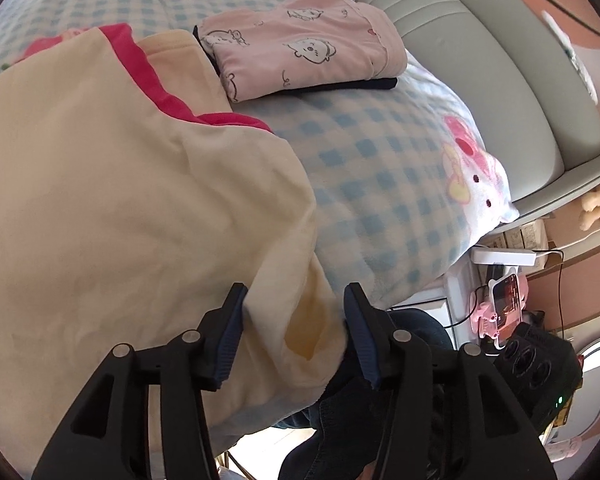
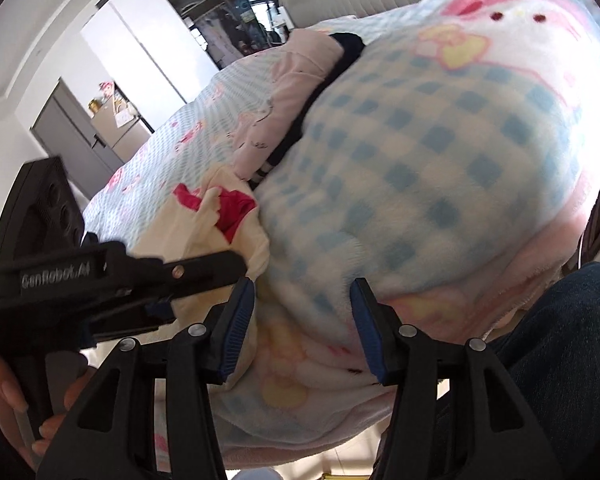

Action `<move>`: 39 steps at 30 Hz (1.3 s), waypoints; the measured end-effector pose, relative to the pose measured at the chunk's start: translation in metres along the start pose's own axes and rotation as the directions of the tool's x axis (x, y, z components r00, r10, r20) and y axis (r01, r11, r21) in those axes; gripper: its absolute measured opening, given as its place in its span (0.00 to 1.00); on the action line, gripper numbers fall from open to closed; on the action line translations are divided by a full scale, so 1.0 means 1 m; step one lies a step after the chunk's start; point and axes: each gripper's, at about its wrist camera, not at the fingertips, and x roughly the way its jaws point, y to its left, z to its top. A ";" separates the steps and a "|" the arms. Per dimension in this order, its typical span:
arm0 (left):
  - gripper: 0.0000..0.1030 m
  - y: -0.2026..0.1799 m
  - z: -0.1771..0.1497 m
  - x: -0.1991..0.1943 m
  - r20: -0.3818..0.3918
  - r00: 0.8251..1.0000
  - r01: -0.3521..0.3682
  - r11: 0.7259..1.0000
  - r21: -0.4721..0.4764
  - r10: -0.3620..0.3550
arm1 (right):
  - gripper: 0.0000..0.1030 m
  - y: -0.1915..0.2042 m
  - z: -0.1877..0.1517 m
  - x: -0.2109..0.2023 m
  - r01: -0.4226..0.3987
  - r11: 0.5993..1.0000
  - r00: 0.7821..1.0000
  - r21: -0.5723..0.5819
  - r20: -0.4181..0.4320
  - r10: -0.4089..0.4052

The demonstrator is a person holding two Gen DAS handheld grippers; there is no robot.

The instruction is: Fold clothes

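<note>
**A:** On the bed, across the blue-checked cartoon blanket (image 1: 380, 168), lies the cream garment (image 1: 140, 200) with its bright pink trim (image 1: 140, 68). It spreads over the left part of the left wrist view, and its near edge hangs over the side of the bed.

**B:** What is the left gripper (image 1: 294, 340) doing?

**A:** Its 2 blue-padded jaws stand apart, with a drooping fold of the cream garment between them. The cloth brushes the left pad, but the jaws are spread and not clamped on it.

**B:** And the right gripper (image 2: 302, 328)?

**A:** Also spread wide, with nothing between the fingers. It points at the rounded edge of the blanket, low by the side of the bed. From there the left gripper shows at the left, with a hand (image 2: 4, 392) wrapped round its handle.

**B:** Anything already folded?

**A:** Yes. A pink printed garment (image 1: 300, 48) sits folded further up the bed, stacked on a dark navy garment (image 1: 340, 86) whose edge peeks out beneath. The cream garment's far corner touches that stack.

**B:** What else?

**A:** A grey padded headboard (image 1: 480, 64) runs along the right, and a phone on a pink stand (image 1: 500, 308) sits beside the bed. Denim-clad legs (image 2: 560, 340) show near the right gripper.
</note>
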 end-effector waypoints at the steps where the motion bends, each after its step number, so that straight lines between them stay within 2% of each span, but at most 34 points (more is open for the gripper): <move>1: 0.54 -0.001 0.000 0.003 -0.010 1.000 -0.012 1.000 0.006 0.012 | 0.51 0.003 -0.001 0.000 -0.004 1.000 1.000 -0.013 -0.005 0.004; 4: 0.54 -0.010 0.006 0.018 -0.047 0.994 -0.093 0.994 0.049 0.096 | 0.50 0.012 -0.005 0.000 -0.017 0.998 1.000 -0.058 -0.024 0.016; 6: 0.51 -0.017 0.009 0.030 -0.069 0.981 -0.173 0.980 0.099 0.180 | 0.50 0.020 -0.008 0.005 -0.013 0.996 0.999 -0.085 -0.045 0.009; 7: 0.36 -0.021 0.009 0.035 -0.073 0.971 -0.216 0.968 0.128 0.226 | 0.50 0.022 -0.010 0.006 -0.008 0.996 0.999 -0.093 -0.047 0.004; 9: 0.19 -0.025 0.008 0.035 -0.040 0.959 -0.270 0.948 0.168 0.280 | 0.50 0.022 -0.009 0.004 -0.003 0.996 0.999 -0.086 -0.041 0.000; 10: 0.13 -0.024 0.008 0.029 -0.019 0.965 -0.256 0.953 0.160 0.262 | 0.51 0.021 -0.008 0.003 -0.002 0.997 0.999 -0.079 -0.039 -0.001; 14: 0.10 -0.005 0.001 -0.015 0.074 0.977 -0.206 0.975 0.087 0.200 | 0.51 0.010 -0.004 -0.006 -0.013 1.000 1.000 -0.010 0.000 0.013; 16: 0.10 0.005 -0.004 -0.040 0.123 0.978 -0.178 0.983 0.049 0.171 | 0.51 0.001 -0.002 -0.030 -0.046 0.998 0.991 0.042 0.124 0.040; 18: 0.10 0.015 -0.008 -0.064 0.173 0.975 -0.147 0.989 0.013 0.143 | 0.59 -0.002 0.004 -0.043 -0.060 0.996 0.976 0.063 0.214 0.045; 20: 0.10 0.026 -0.013 -0.081 0.200 0.972 -0.122 0.992 -0.016 0.123 | 0.60 0.001 0.012 -0.027 -0.060 0.997 0.987 0.049 0.155 0.051; 23: 0.10 0.040 -0.018 -0.085 0.198 0.975 -0.098 0.994 -0.046 0.105 | 0.60 0.008 0.017 0.005 -0.109 0.993 0.994 0.034 -0.006 0.109; 26: 0.10 0.052 -0.022 -0.084 0.190 0.978 -0.075 0.995 -0.073 0.088 | 0.60 0.027 0.012 0.033 -0.193 0.981 0.973 0.002 -0.132 0.191; 28: 0.10 0.060 -0.024 -0.083 0.184 0.980 -0.060 0.994 -0.091 0.076 | 0.60 0.044 0.002 0.046 -0.252 0.967 0.949 -0.027 -0.203 0.242; 30: 0.10 0.067 -0.026 -0.082 0.179 0.982 -0.045 0.993 -0.109 0.064 | 0.60 0.055 -0.005 0.054 -0.284 0.958 0.933 -0.043 -0.241 0.265; 33: 0.10 0.079 -0.029 -0.081 0.172 0.984 -0.023 0.990 -0.136 0.046 | 0.60 0.063 -0.015 0.058 -0.288 0.955 0.929 -0.072 -0.262 0.260; 35: 0.13 0.087 -0.032 -0.081 0.168 0.985 -0.008 0.988 -0.154 0.034 | 0.59 0.062 -0.017 0.060 -0.288 0.955 0.928 -0.069 -0.267 0.261; 36: 0.19 0.090 -0.032 -0.080 0.166 0.986 0.000 0.987 -0.161 0.027 | 0.59 0.060 -0.018 0.061 -0.291 0.955 0.926 -0.060 -0.267 0.266; 37: 0.36 0.089 -0.031 -0.080 0.169 0.986 0.013 0.988 -0.156 0.013 | 0.59 0.059 -0.018 0.062 -0.294 0.954 0.925 -0.051 -0.267 0.271; 39: 0.58 0.086 -0.028 -0.078 0.173 0.985 0.040 0.989 -0.146 -0.015 | 0.59 0.066 -0.014 0.067 -0.304 0.951 0.921 -0.052 -0.271 0.280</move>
